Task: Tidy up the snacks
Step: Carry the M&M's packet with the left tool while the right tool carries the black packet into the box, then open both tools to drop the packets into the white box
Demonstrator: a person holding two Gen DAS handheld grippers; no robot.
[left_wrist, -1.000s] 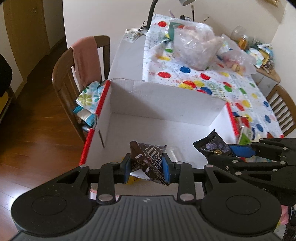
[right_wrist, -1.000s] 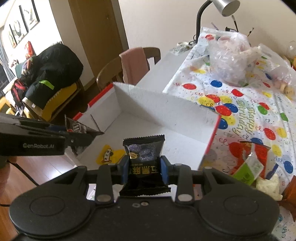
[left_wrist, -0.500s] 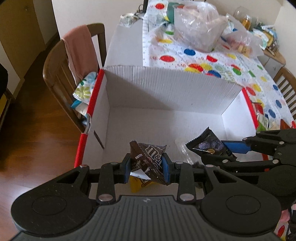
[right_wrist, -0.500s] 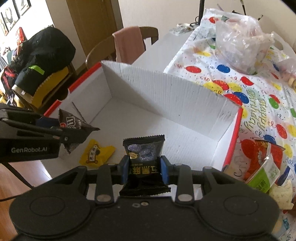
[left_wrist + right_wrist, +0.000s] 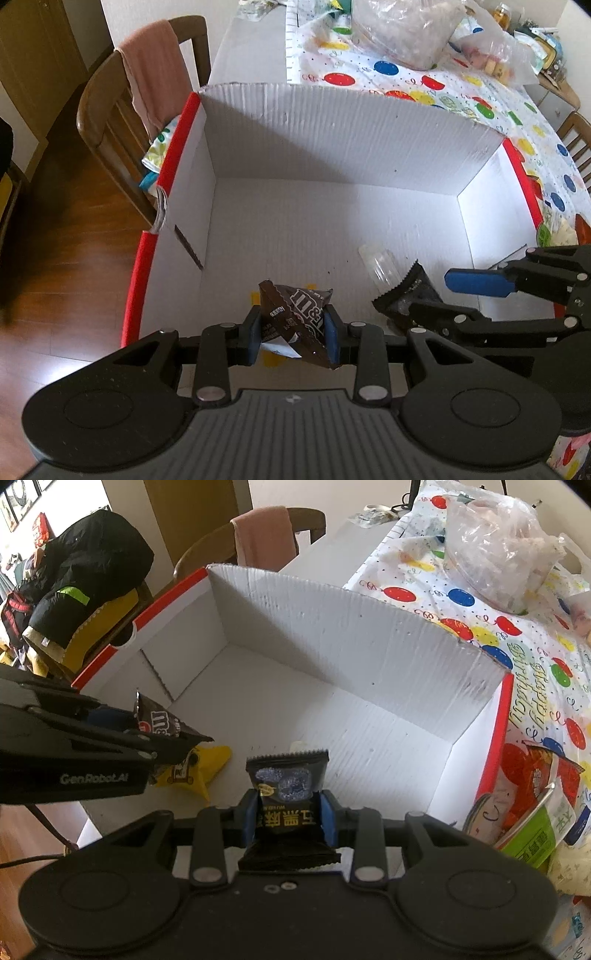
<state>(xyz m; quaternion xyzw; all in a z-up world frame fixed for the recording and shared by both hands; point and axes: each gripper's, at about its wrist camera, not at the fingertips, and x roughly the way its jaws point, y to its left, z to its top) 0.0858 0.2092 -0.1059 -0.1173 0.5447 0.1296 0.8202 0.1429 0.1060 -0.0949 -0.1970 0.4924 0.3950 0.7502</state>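
My left gripper point(image 5: 291, 336) is shut on a brown M&M's packet point(image 5: 295, 317), held low over the near left part of a white cardboard box point(image 5: 332, 140) with red rims. My right gripper point(image 5: 288, 816) is shut on a black snack packet point(image 5: 286, 794) with gold print, beside the left one over the same box. Each gripper shows in the other's view: the right gripper point(image 5: 439, 299) at the lower right, the left gripper point(image 5: 162, 746) at the left with the M&M's packet point(image 5: 162, 727). A yellow packet point(image 5: 199, 768) and a clear wrapper point(image 5: 380, 264) lie on the box floor.
A table with a balloon-print cloth point(image 5: 535, 657) lies behind and right of the box, bearing clear plastic bags point(image 5: 495, 550) and a red and green snack bag point(image 5: 535, 794). A wooden chair point(image 5: 110, 110) with a pink cloth stands at the box's left. Wood floor lies to the left.
Both grippers have sunk toward the box and tilted further down, each still holding its packet. The box fills more of both views, and the yellow packet on its floor shows more fully.
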